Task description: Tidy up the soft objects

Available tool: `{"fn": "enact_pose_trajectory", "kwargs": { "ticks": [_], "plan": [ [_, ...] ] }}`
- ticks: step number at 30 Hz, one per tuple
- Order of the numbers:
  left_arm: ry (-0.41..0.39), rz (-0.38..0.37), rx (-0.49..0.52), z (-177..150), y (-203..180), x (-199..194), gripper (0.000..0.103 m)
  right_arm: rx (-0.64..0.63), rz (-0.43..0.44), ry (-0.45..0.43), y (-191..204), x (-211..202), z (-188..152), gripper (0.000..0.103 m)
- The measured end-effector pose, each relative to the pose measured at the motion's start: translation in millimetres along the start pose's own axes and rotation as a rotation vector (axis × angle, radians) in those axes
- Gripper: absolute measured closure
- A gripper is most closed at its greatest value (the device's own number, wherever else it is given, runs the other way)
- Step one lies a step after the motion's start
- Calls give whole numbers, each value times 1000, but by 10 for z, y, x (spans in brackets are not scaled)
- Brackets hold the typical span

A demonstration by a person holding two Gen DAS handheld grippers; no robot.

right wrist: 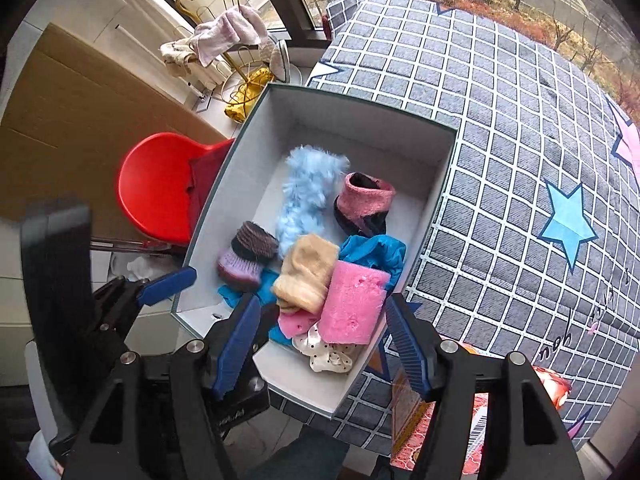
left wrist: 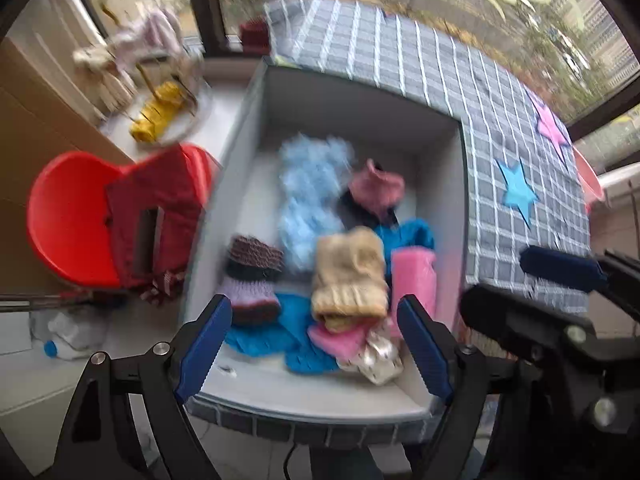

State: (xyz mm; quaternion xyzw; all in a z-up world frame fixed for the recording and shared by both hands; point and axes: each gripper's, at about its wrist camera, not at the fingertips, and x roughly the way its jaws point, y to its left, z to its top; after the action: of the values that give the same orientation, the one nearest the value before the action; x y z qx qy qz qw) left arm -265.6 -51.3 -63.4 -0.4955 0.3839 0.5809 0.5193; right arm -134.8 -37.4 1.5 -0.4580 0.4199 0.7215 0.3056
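From the left wrist camera, we see our left gripper (left wrist: pixel 318 350) with its blue fingers (left wrist: pixel 206 346) spread wide apart and nothing between them, hovering over the near end of a grey box (left wrist: pixel 256 120). The box sits on a table covered by a grey checked cloth (left wrist: pixel 400 52) with star patches. Inside the box lies a heap of soft things: a fluffy light blue sock (left wrist: pixel 310 196) with its long axis running from the near side toward the far wall, a pink and black sock (left wrist: pixel 376 190) beside it, a tan knitted sock (left wrist: pixel 348 276) lying lengthwise the same way, a pink sponge (left wrist: pixel 412 280) standing along the right wall, a purple and brown sock (left wrist: pixel 252 280) at the left, and blue cloth (left wrist: pixel 272 336) underneath. The view is blurred. A red chair (left wrist: pixel 68 216) stands left of the box. Our right gripper (left wrist: pixel 560 268) shows at the right edge; we cannot tell its opening from here.

From the right wrist camera, we see our right gripper (right wrist: pixel 324 344) open as well, holding nothing, its fingers straddling the near corner of the box (right wrist: pixel 440 184). The pink sponge (right wrist: pixel 354 304) lies just ahead of it, tilted, long axis pointing away from us, leaning on the tan sock (right wrist: pixel 306 276). A white dotted cloth (right wrist: pixel 330 356) lies nearest.
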Motion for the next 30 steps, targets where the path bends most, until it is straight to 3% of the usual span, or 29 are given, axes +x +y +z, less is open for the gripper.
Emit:
{"fn": "enact_pose_trajectory", "kwargs": {
  "ticks": [3, 7, 30],
  "plan": [
    [11, 17, 6, 14, -25, 1, 16, -1, 2, -17, -1, -70, -24, 36],
    [55, -32, 9, -4, -39, 85, 16, -1, 4, -27, 6, -119, -47, 36],
    [35, 10, -48, -100, 128, -4, 16, -27, -29, -29, 117, -172, -113, 36]
  ]
}}
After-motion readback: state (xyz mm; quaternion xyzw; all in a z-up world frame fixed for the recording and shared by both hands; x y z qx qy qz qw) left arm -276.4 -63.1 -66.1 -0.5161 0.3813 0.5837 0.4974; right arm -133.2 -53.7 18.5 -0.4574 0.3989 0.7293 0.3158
